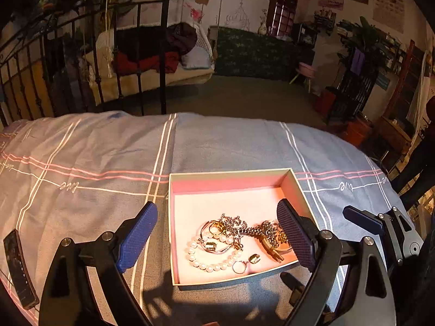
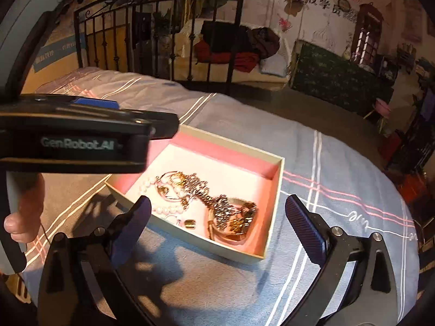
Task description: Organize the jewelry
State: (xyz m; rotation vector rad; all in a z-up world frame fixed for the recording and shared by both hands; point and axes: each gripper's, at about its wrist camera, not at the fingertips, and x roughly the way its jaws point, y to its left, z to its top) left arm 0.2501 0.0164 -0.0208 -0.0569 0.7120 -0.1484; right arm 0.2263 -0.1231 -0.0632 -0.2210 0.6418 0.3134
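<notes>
So, all the jewelry sits inside the open box [image 1: 231, 179], a shallow cream tray w/ pink lining, resting on a blue plaid cloth [image 1: 95, 149] over what may be a counter or bed; can't tell which. The pieces bunch in the near half: a pearl bracelet [image 1: 209, 260] curls at the left-front, a chunky chain [image 1: 239, 226] drapes across the middle, gold bangles and a strap piece [image 1: 272, 244] crowd the right wall, a thin ring [image 1: 239, 266] and a small gold clasp [image 1: 254, 258] lie loose near the front edge. No jewelry shows on the cloth outside. That fits either a pile gathered in, or a heap waiting to be sorted out; can't say which.

Left tongs [image 1: 217, 236] are spread wide, empty, straddling the box's left wall, one pad outside, one over the tray. Right tongs [image 2: 220, 231] also gape, holding nothing, approaching from the front-right corner. A hand [image 2: 24, 212] grips the left tool.

Room: the tray's far half is bare, good set-down space. Walls are low but pieces hug the right wall, so access there is tight. Cloth is open on both sides. Chain and pearls overlap, prob. snag if lifted.
</notes>
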